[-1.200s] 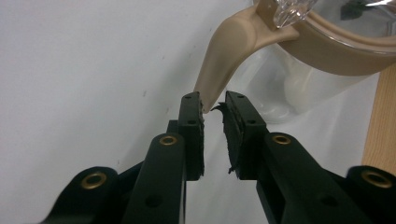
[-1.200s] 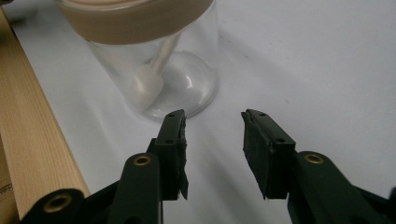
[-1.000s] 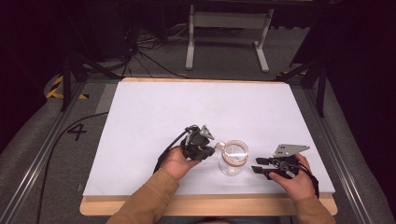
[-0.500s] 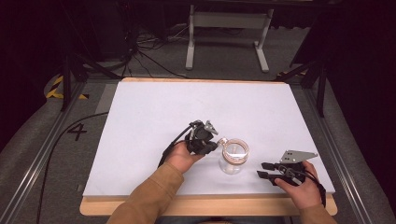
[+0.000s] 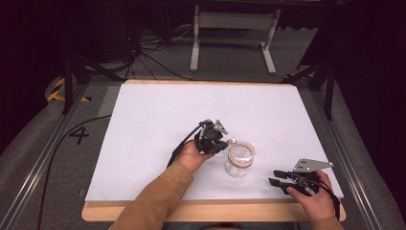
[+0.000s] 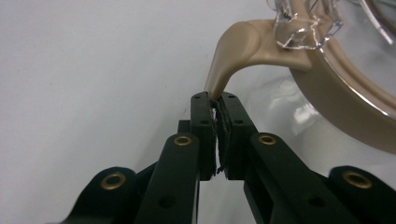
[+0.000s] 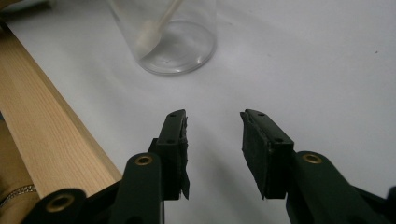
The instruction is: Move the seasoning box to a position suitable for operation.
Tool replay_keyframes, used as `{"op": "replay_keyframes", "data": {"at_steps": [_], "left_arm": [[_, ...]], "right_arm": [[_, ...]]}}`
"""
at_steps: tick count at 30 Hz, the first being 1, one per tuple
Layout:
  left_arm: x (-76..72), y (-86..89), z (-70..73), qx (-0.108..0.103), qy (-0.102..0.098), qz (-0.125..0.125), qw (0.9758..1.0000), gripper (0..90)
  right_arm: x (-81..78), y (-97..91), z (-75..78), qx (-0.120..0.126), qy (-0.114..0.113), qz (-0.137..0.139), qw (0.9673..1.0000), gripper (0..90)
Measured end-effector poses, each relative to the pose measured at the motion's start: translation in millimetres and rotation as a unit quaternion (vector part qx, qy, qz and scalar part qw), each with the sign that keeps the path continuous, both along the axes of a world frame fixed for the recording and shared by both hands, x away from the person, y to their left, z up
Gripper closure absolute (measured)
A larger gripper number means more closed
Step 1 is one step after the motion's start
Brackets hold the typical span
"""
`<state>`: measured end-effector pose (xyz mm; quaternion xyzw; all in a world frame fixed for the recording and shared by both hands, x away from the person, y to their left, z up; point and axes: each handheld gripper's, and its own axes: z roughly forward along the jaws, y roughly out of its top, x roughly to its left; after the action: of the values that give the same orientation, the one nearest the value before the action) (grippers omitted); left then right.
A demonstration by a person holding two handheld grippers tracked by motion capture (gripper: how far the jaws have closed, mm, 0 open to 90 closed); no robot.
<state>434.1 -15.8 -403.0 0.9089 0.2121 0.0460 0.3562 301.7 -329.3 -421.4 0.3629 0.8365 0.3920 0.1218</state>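
Jar point(image 5: 239, 163) stands upright on the white table point(image 5: 158, 120), toward my near edge, and I place everything else from it. My left gripper point(image 5: 221, 143) sits just beside its rim on the left, jaws pinched together on the tan tab point(image 6: 229, 65) that curls out from the jar's lid ring. My right gripper point(image 5: 277, 177) rests on the table off to the jar's right, apart from it, jaws spread with nothing between them. I judge the tab's free end points left, so the left hand does the pulling.
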Motion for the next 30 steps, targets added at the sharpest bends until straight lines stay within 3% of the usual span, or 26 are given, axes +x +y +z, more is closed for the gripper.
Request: {"op": "replay_keyframes", "data": {"at_steps": [4,11,16,18,21,24,30], "left_arm": [[-3.1,10.7,6.6,0.005,-0.007,0.004,1.0000,81.0],[-16.1,40.8,23.0,-0.015,-0.003,0.023,0.9996,85.3],[-22.5,55.2,24.8,-0.015,-0.002,0.034,0.9993,85.3],[-24.9,60.4,23.3,-0.014,-0.001,0.043,0.9990,85.4],[-27.5,67.2,21.7,-0.015,0.001,0.051,0.9986,85.4],[-30.1,72.8,21.2,-0.014,0.001,0.059,0.9982,85.4],[-34.7,84.6,19.1,-0.015,0.003,0.073,0.9972,85.0]], "right_arm": [[3.8,6.9,0.3,-0.005,-0.004,0.011,0.9999,62.4],[18.8,21.9,1.4,-0.015,-0.010,0.039,0.9991,69.5],[30.1,35.1,-0.6,-0.024,-0.007,0.074,0.9969,66.1],[34.1,41.0,-1.5,-0.040,-0.013,0.083,0.9956,66.7],[40.1,44.0,-0.6,-0.059,-0.029,0.073,0.9951,74.6],[45.6,44.7,1.3,-0.055,-0.037,0.062,0.9959,82.5],[58.0,51.3,0.4,-0.066,-0.050,0.050,0.9953,86.8]]}}
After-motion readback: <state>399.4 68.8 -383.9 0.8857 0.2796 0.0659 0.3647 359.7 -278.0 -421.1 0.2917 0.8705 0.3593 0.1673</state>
